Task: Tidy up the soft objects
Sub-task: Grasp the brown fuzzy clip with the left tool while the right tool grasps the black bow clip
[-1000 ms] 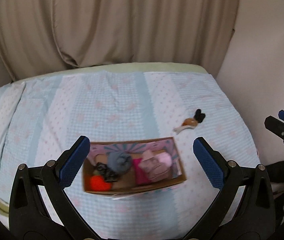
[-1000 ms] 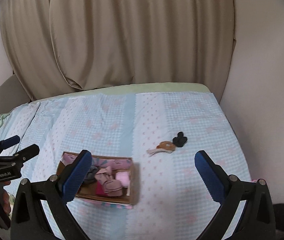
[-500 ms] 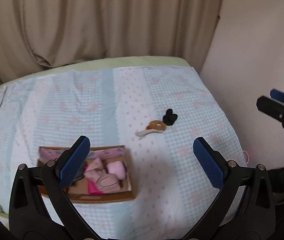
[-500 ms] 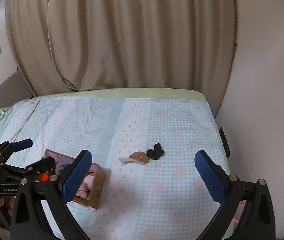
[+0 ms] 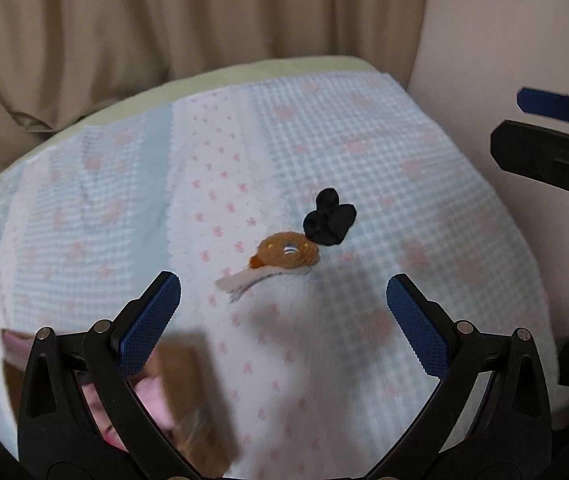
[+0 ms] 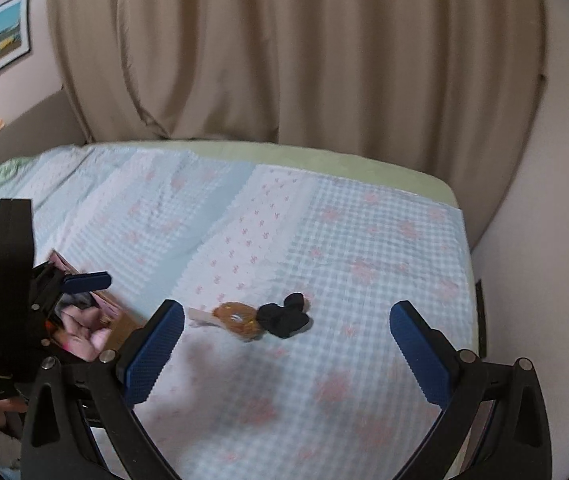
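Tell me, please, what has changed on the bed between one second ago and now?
Both views swung to the right and came closer to the loose items. The cardboard box slid to the lower left corner of the left view, and the brown plush piece and black scrunchie now sit between the open left gripper fingers. The right gripper is open too. Nothing was grasped or released; the items lie where they were.

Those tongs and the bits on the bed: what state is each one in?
Left tongs: open, empty.
Right tongs: open, empty.
Cardboard box: open-topped, holding soft things.
Brown plush: loose on the bedspread.
Black cloth piece: bunched, against the plush.
Curtain: drawn.
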`<state>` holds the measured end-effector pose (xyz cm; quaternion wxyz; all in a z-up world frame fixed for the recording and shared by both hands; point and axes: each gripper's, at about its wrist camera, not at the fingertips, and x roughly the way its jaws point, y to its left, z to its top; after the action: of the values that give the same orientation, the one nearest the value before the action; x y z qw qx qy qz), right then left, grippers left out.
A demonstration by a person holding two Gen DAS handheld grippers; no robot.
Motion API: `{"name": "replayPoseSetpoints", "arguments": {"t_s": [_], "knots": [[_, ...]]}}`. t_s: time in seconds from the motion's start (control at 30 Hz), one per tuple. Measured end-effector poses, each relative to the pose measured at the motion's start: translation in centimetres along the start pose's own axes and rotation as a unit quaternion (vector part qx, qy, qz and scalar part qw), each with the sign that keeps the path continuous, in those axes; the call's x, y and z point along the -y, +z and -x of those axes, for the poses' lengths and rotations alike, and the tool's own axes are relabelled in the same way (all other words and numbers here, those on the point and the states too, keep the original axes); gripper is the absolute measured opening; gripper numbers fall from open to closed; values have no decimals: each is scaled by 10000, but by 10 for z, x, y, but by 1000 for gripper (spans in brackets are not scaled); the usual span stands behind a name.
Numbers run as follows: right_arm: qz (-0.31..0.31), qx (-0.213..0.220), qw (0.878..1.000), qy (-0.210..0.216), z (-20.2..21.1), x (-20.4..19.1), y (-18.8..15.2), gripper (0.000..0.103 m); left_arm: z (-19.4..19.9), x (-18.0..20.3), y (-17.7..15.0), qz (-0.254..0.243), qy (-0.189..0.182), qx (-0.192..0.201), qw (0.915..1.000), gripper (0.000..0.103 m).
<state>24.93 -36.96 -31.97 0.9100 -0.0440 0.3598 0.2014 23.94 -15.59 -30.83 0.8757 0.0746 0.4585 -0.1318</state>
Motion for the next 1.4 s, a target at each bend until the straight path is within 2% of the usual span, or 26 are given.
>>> {"name": "replayPoseSetpoints", "arguments": {"t_s": [0.17,0.23,0.33,0.4,0.57,0.63,0.7,0.8,0.9,0.93,0.97,1.03,1.1,1.17,1.4], "knots": [[267,-172,9993,200,-65,21,-16,102,-69,10,-1,-54,78,-173,9998,100],[324,-342,9985,275,-93,27,-23,98,-95,13,-3,-74,135,-278,9995,99],[293,-598,9972,348,-131,31,-31,98,-120,14,-6,-124,249,-337,9990,98],[276,-717,9960,450,-153,31,-35,95,-137,14,-8,-120,334,-395,9986,93],[225,-942,9931,657,-194,26,-45,92,-172,9,-14,45,451,-567,9974,90],[159,-1016,9918,759,-208,24,-48,85,-183,8,-16,20,526,-582,9969,87],[112,-1056,9909,822,-218,23,-50,81,-192,8,-17,-30,557,-580,9968,85],[31,-1146,9891,928,-233,21,-53,66,-204,9,-19,-112,577,-605,9964,85],[-32,-1153,9886,972,-239,19,-56,56,-210,7,-17,-76,488,-520,9974,85],[-49,-1129,9887,985,-240,19,-57,52,-210,6,-16,-55,465,-513,9976,82],[-52,-1118,9888,987,-241,18,-58,49,-212,5,-15,-37,442,-510,9977,75],[34,-1110,9897,898,-242,14,-61,36,-213,5,-15,-12,304,-478,9984,71],[98,-1094,9901,872,-242,10,-64,32,-212,7,-15,-63,265,-454,9986,63],[110,-1061,9907,846,-242,9,-66,28,-211,10,-16,-124,206,-439,9987,60],[-105,-937,9926,760,-230,16,-65,24,-206,8,-15,-62,120,-462,9988,58]]}}
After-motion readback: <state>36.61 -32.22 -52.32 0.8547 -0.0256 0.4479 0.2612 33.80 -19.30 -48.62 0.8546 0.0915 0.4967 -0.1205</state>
